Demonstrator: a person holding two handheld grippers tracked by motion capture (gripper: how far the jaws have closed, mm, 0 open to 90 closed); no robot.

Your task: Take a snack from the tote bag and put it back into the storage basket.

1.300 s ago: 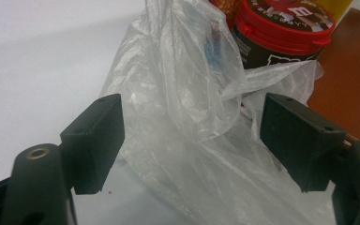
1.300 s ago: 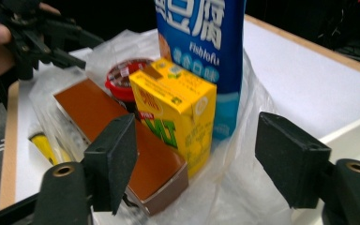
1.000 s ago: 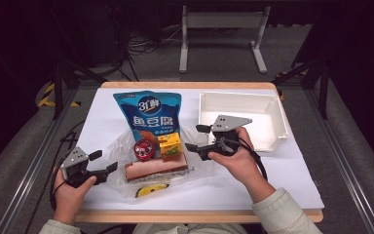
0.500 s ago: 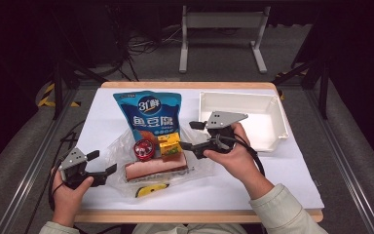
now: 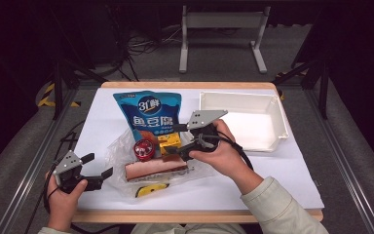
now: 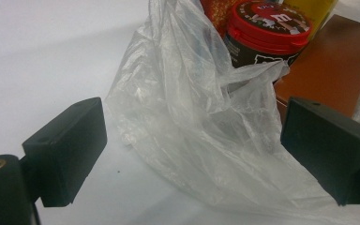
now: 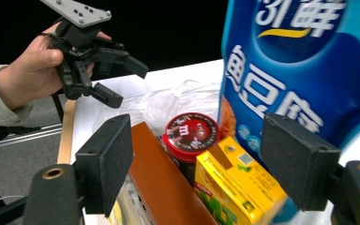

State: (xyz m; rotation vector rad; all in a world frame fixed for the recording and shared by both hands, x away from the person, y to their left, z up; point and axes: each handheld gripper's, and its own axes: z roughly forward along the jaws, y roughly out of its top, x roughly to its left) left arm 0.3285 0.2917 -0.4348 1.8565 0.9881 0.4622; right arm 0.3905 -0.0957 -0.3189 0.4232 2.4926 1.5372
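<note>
A clear plastic bag lies on the white table with snacks on and around it. These are a red-lidded tub, a yellow box and a long brown box. A tall blue snack bag stands behind them. My left gripper is at the bag's left edge. Its jaws have just been opening, and loose film lies between them without being pressed. My right gripper hovers open over the yellow box and the tub, holding nothing.
A white tray sits at the back right of the table. A small yellow item lies under the film near the front edge. The left hand and its gripper appear beyond the snacks in the right gripper view.
My right gripper has moved left and slightly up, from beside the snacks to over the yellow box. The left gripper stays in place with its jaws a little wider.
</note>
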